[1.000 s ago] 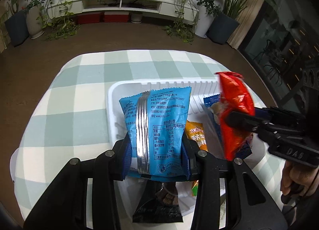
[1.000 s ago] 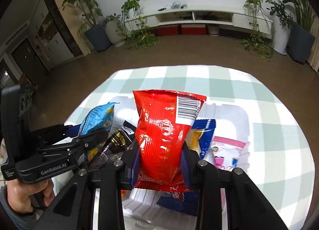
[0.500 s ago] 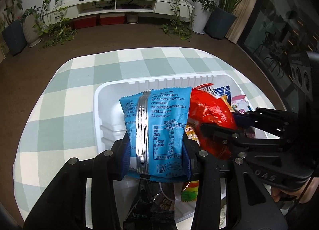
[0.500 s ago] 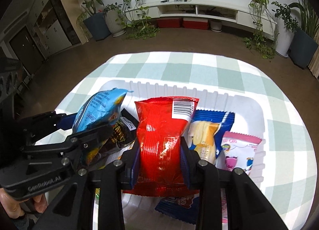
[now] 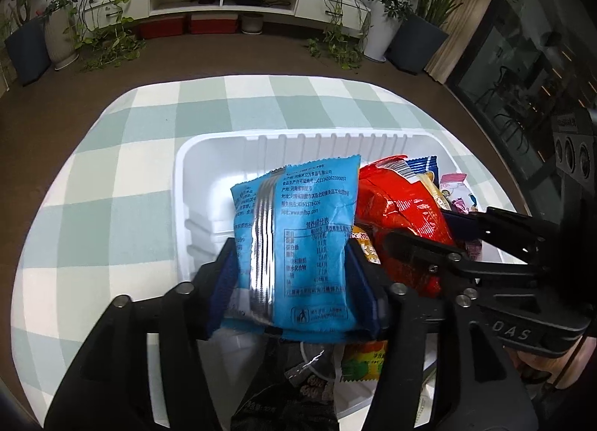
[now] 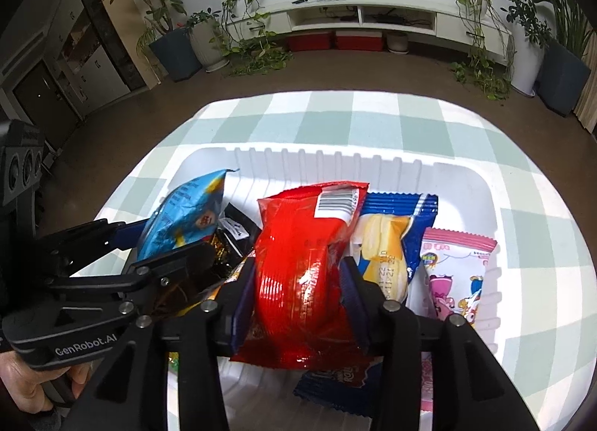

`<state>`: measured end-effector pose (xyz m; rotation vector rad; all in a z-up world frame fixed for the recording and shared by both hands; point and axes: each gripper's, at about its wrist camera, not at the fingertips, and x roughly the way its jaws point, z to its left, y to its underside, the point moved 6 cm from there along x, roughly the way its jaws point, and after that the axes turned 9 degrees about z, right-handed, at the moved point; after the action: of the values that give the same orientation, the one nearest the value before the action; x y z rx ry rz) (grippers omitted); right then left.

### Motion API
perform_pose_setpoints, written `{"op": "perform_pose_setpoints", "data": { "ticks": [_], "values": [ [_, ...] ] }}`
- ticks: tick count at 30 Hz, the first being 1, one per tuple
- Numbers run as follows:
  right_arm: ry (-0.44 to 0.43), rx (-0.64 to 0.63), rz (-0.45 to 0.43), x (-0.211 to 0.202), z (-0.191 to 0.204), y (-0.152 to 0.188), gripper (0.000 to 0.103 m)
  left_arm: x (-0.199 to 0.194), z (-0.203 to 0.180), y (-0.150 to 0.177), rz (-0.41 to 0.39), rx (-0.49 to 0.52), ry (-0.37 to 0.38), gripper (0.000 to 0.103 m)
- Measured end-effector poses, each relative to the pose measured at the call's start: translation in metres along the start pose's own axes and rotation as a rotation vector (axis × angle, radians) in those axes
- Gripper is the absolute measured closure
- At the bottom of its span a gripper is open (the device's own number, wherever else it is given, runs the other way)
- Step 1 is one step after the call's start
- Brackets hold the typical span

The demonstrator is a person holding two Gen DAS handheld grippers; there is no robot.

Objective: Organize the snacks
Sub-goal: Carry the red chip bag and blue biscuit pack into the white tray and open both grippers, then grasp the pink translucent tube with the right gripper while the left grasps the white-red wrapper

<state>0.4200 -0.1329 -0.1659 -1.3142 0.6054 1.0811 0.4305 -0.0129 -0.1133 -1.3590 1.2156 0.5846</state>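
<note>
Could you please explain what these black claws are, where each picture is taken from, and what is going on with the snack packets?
No robot here: a person holds a two-finger gripper in each hand, and a fisheye camera on each looks along its fingers.

The left camera shows the left gripper around a light blue packet. The right camera shows the right gripper around a red packet.

Both sit over a white bin on a table with a green checked cloth. Already in the bin are a yellow-and-blue packet and a pink packet, upright beside the red one.

Both sets of jaws are opening, each packet between them, apparently being released.
</note>
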Motion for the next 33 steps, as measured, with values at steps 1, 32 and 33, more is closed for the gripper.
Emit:
{"op": "perform_pose_setpoints", "data": {
  "ticks": [1,32,33],
  "values": [
    [-0.005,0.003,-0.006,-0.002,-0.001,0.000,0.048,-0.002,0.000,0.001,-0.002,-0.003,-0.002,0.043],
    [-0.135,0.284,-0.260,-0.157,-0.014,0.228,0.005,-0.093,-0.094,0.157,-0.023,0.186,0.051,0.000],
    [-0.103,0.274,-0.246,-0.153,-0.009,0.240,0.005,-0.093,-0.095,0.164,-0.008,0.187,0.037,0.000]
  ]
}}
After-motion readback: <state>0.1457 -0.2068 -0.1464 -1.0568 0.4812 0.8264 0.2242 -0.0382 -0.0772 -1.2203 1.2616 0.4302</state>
